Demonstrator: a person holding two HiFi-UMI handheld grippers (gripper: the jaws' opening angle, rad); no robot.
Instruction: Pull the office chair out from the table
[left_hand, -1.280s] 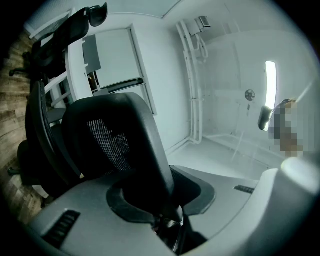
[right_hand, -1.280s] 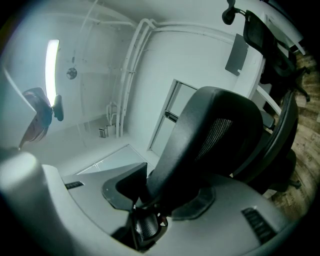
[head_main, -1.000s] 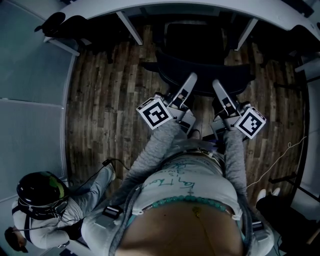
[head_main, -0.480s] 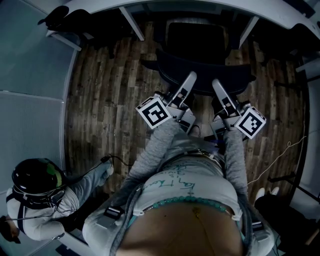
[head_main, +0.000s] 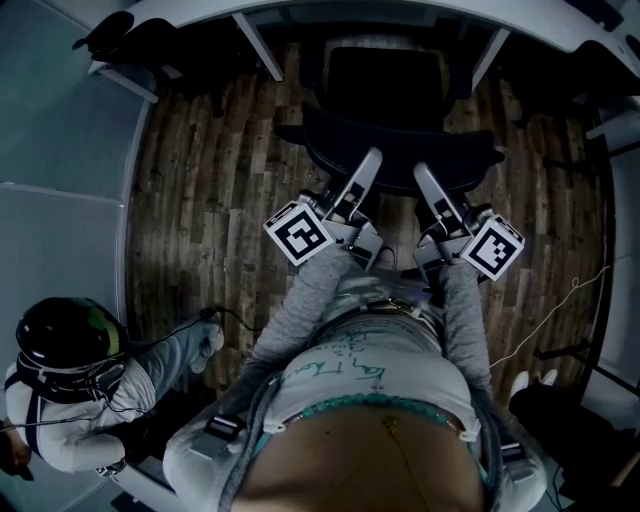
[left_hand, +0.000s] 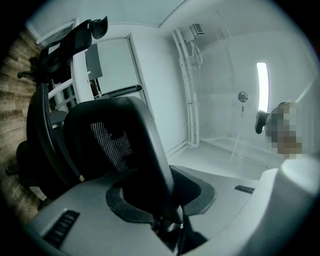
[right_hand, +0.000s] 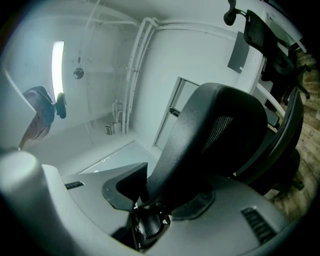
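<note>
While both sets of jaws stay clamped on the top edge of the chair (head_main: 400, 150) back, as they were a second ago, the left gripper (head_main: 368, 165) and right gripper (head_main: 425, 178) have drifted slightly toward the lower left of the head view. The chair has hardly followed. Its seat still sits under the table (head_main: 540, 22) edge at top centre, so most of the pull seems to remain.

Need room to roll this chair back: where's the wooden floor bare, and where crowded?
Bare wooden planks lie left of the black mesh office chair, toward the grey wall panel, and right of it, up to a thin cable. Crowded: directly behind, where the puller stands, and lower left, where a helmeted person crouches.
</note>
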